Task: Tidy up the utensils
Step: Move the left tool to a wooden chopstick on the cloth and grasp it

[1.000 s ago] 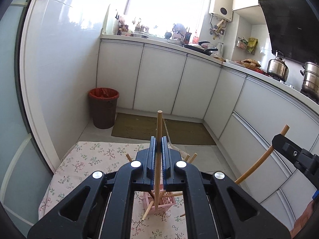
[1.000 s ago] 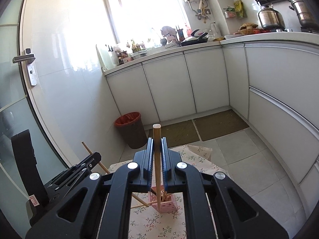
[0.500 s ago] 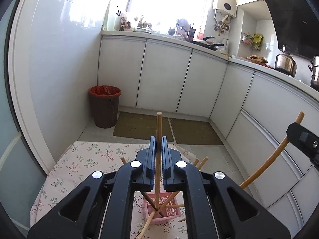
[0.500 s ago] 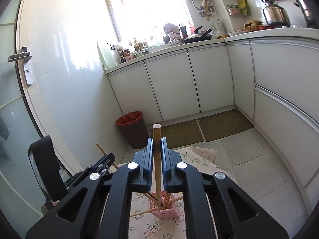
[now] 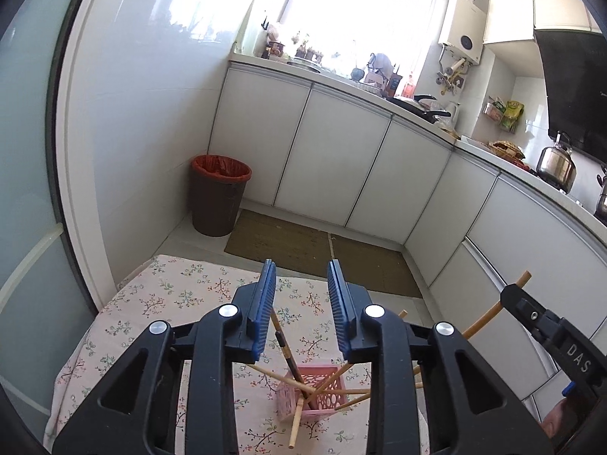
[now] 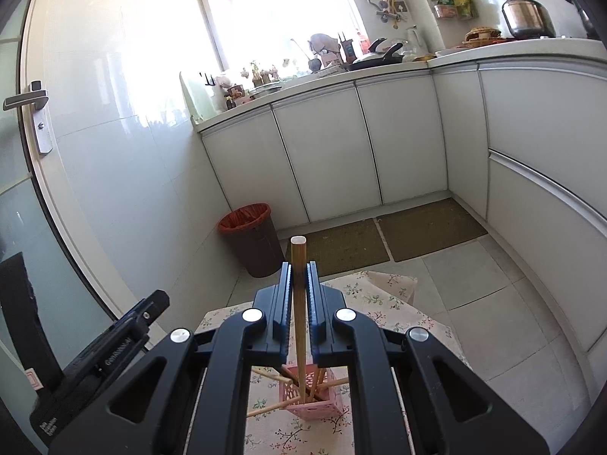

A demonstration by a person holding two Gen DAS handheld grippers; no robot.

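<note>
The pink basket [image 6: 309, 404] base — and chopstick [image 6: 299, 303] tips inside — stay hidden.

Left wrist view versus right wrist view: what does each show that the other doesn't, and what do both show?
Only the left wrist view: the left hand-held gripper open and empty, its jaws having just opened, and a chopstick lying over the basket's front edge onto the cloth.

Only the right wrist view: a door handle, and the right hand-held gripper shut on an upright chopstick.

Both: the pink basket of chopsticks, the bin, the kettle.
</note>
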